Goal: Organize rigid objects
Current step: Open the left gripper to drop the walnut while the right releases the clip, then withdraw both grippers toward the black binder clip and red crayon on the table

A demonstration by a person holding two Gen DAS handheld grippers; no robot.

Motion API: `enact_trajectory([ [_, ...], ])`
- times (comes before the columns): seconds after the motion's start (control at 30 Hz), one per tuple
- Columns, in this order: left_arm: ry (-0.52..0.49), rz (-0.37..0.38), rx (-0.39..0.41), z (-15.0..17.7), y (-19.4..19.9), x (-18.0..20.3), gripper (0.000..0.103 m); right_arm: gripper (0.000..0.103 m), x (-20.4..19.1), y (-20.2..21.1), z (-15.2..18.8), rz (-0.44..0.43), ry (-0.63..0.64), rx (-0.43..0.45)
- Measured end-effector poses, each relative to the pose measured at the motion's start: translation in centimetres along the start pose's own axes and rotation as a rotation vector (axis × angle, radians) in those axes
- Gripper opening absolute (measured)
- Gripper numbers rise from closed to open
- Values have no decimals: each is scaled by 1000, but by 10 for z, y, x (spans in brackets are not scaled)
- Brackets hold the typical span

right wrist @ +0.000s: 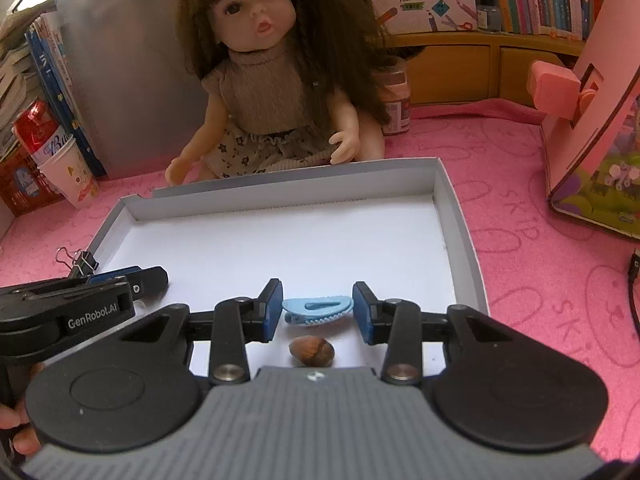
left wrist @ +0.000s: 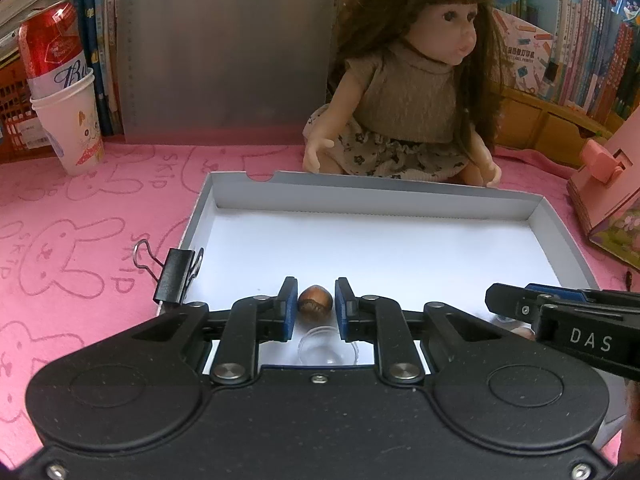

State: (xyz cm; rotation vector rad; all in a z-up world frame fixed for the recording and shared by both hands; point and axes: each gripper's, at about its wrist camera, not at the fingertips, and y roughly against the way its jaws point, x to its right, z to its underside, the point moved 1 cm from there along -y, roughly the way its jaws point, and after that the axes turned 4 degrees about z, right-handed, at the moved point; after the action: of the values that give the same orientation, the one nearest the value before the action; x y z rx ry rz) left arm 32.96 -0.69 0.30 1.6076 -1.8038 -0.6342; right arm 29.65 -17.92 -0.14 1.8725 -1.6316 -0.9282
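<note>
A shallow white box lid point(left wrist: 560, 236) lies on the pink cloth; it also shows in the right wrist view point(right wrist: 460, 216). My left gripper point(left wrist: 316, 304) is open, its blue pads on either side of a brown hazelnut point(left wrist: 315, 299) on the lid floor, small gaps showing. A clear round cap point(left wrist: 328, 350) lies below it. My right gripper point(right wrist: 318, 307) is open around a light blue hair clip point(right wrist: 318, 309), apart from both pads. A second hazelnut point(right wrist: 311, 351) lies just nearer the camera. A black binder clip point(left wrist: 176, 276) sits on the lid's left wall.
A doll point(left wrist: 416, 80) sits behind the lid. A paper cup holding a red can point(left wrist: 68, 120) stands far left. A pink wooden stand point(right wrist: 592, 92) is at the right. Books and drawers line the back.
</note>
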Motion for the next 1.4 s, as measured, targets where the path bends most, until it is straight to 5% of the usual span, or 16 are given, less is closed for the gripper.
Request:
enact_trajectory([
  [0.13,12,2,19,1,7,-1,43,63,1,6,-1,-14,-12,20],
  [0.43,-4,8,63,11,38,3,58,77,1,31,1,-22,-5,72],
  [1.17,-142,130,146,109,163,18,63,89,8,133,67,-72,110,248],
  [1.4,-154,156,116,142,183,20,63,90,12,152,99,-64,103,277],
])
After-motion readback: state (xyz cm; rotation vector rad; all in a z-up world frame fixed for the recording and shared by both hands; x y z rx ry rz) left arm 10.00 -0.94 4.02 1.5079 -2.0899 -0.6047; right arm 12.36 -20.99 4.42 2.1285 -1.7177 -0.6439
